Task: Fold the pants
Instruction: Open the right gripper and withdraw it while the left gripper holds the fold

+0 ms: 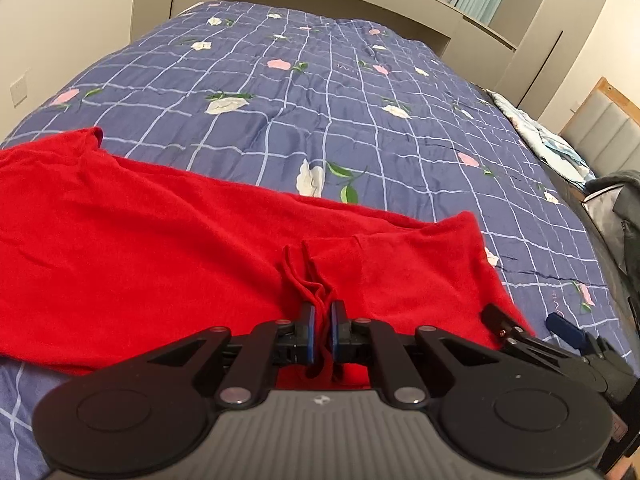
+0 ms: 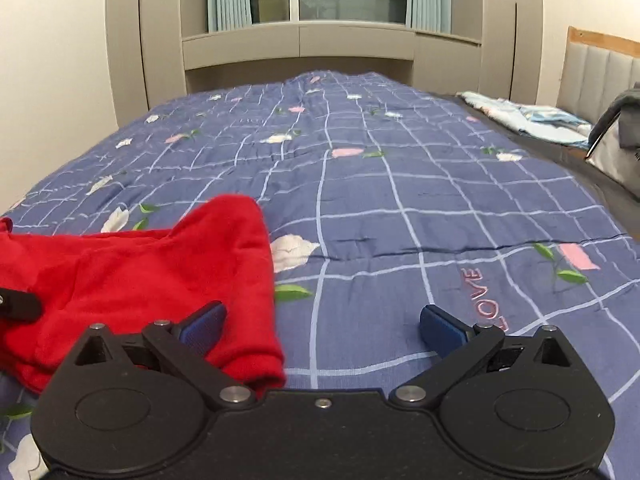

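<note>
Red pants [image 1: 160,248] lie spread across the near part of the bed, legs running to the left. My left gripper [image 1: 323,320] is shut at the waistband, with the red drawstring [image 1: 316,300] pinched between its blue pads. My right gripper [image 2: 322,324] is open and empty. Its left finger [image 2: 204,326] rests over the waist corner of the pants [image 2: 160,276], and its right finger [image 2: 442,330] is over the bare quilt. The right gripper also shows in the left wrist view [image 1: 528,328] at the pants' right edge.
The bed is covered by a blue checked quilt [image 2: 400,200] with flowers. A light blue folded cloth [image 2: 528,118] and a grey bag [image 2: 620,144] lie at the right side. A headboard [image 2: 600,68] and cupboards [image 2: 300,48] stand beyond.
</note>
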`<act>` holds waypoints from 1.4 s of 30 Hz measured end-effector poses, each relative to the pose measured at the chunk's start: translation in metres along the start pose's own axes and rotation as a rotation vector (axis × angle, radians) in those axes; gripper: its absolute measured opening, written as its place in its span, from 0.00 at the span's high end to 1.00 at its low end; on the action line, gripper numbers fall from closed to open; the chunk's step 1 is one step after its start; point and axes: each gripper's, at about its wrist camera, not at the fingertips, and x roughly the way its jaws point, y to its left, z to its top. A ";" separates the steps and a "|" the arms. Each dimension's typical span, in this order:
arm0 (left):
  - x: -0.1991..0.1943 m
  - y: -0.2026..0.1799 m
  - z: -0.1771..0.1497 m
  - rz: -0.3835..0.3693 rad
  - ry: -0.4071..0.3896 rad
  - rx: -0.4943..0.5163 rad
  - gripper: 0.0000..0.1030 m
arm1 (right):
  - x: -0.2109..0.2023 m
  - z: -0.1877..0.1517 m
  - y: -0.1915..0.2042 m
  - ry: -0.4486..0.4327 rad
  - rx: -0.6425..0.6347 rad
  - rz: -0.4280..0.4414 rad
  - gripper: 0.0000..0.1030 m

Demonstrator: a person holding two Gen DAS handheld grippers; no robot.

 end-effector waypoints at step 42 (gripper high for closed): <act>-0.060 0.140 0.011 0.105 -0.066 -0.037 0.93 | -0.027 0.004 0.141 0.034 -0.282 0.181 0.01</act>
